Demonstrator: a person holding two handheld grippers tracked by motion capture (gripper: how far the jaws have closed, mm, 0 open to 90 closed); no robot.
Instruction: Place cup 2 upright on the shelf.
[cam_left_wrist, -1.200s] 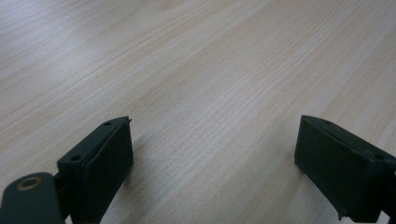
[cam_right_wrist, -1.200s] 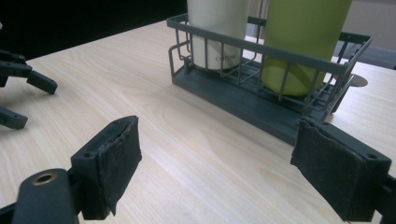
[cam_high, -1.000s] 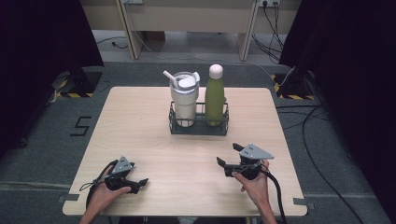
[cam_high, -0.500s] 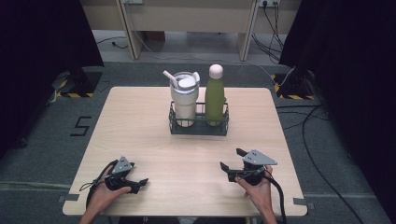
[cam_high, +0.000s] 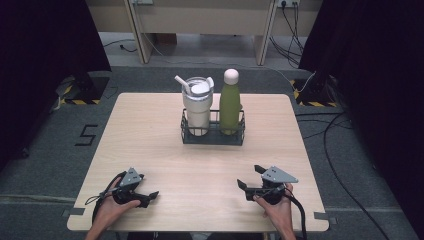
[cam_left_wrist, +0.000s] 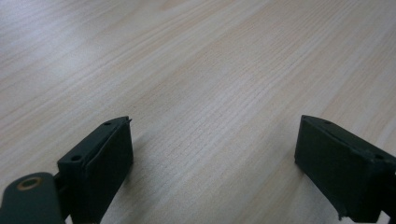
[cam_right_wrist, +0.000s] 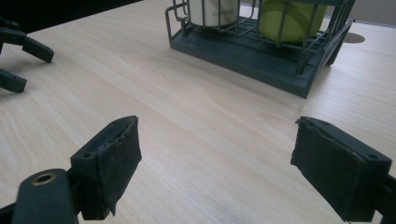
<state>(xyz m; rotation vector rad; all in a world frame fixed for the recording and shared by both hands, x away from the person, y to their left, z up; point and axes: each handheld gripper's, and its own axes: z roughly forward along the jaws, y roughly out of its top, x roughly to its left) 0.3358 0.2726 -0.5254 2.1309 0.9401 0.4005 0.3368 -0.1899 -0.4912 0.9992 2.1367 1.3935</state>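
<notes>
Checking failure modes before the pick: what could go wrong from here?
1. The white tumbler and green bottle stand close together in the wire caddy; grabbing one may bump the other.
2. Both stand tall above the caddy's low rails, so a sideways pull could tip them.
3. The tumbler's straw could snag.

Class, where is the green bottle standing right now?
In the high view the green bottle stands upright in the right side of the black wire rack at the table's far middle, beside the white tumbler.
</notes>
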